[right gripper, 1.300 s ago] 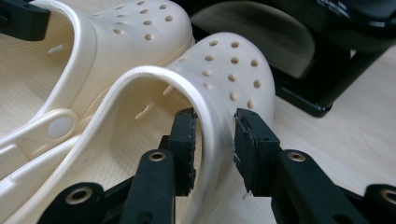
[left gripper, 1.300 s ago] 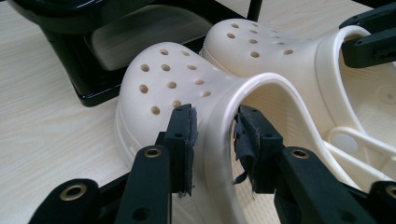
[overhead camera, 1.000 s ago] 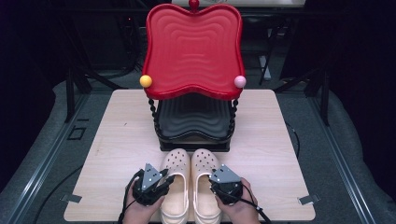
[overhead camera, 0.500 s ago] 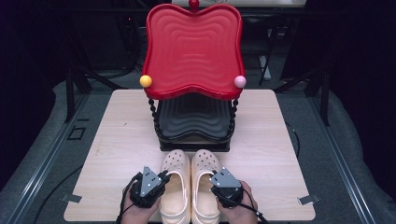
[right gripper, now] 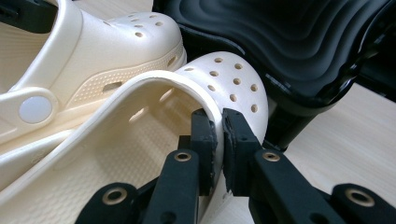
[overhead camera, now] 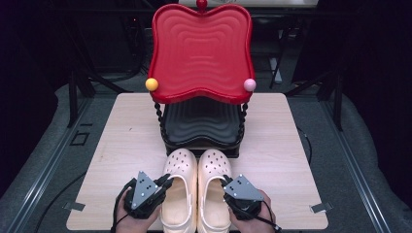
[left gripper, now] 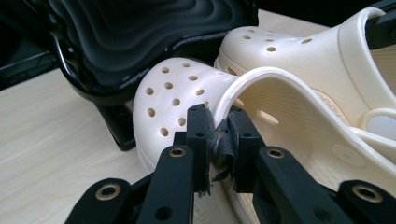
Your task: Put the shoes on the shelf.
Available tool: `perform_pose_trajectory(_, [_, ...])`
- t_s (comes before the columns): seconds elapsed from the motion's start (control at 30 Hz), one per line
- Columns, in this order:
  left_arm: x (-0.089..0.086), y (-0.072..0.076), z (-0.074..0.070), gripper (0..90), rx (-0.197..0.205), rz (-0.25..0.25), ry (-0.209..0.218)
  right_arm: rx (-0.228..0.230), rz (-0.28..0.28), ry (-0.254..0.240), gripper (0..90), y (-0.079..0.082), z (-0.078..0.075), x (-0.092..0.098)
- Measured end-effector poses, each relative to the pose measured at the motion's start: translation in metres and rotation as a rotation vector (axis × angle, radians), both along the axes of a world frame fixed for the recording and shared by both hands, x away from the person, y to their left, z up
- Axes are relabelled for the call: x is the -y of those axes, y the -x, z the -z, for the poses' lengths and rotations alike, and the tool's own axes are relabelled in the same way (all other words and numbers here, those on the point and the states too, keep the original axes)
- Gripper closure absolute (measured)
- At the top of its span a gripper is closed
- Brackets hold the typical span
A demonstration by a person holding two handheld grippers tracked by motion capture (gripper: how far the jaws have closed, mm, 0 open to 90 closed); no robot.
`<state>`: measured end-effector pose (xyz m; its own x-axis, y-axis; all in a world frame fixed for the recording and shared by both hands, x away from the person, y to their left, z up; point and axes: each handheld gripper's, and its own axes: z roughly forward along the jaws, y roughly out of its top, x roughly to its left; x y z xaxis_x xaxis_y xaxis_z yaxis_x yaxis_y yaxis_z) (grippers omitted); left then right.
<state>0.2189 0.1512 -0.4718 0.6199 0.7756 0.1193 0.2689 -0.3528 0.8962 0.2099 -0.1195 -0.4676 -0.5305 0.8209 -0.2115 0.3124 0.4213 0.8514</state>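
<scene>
Two-tier stand of wavy moulded plastic trays on twisted black posts, red tray (overhead camera: 201, 48) above and black tray (overhead camera: 201, 121) below, is standing ahead of both sets of fingers on the pale wood-grain bench (overhead camera: 121, 145); both trays are sitting empty as far as the high view shows. The pair of cream perforated foam clogs is lying side by side between the two grippers, toes touching or nearly touching the stand's base.

Left gripper (left gripper: 219, 140) is pinching the outer side wall of the left clog (overhead camera: 179, 189), fingers narrow on the rim. Right gripper (right gripper: 218, 144) is clamping the outer wall of the right clog (overhead camera: 214, 187) likewise.

Judgement: grasp stage is done; lift is only beginning, and placing onto a tray is remaining.
</scene>
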Motion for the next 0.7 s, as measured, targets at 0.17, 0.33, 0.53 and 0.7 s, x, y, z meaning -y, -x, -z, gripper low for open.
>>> perform_pose_trajectory(0.17, [0.000, -0.001, -0.014, 81.2, 0.028, 0.002, 0.002, 0.024, 0.001, -0.006, 83.8, -0.001, -0.017, 0.002])
perform_pose_trajectory(0.33, [0.001, -0.010, -0.027, 81.2, 0.046, -0.004, 0.011, 0.047, 0.000, -0.003, 83.9, -0.007, -0.029, 0.002])
perform_pose_trajectory(0.53, [0.006, -0.027, -0.039, 81.2, 0.078, -0.017, 0.014, 0.074, 0.007, -0.007, 83.9, -0.021, -0.040, 0.002])
perform_pose_trajectory(0.7, [0.013, -0.046, -0.048, 81.3, 0.102, -0.029, 0.013, 0.093, 0.019, -0.016, 83.9, -0.038, -0.047, 0.001])
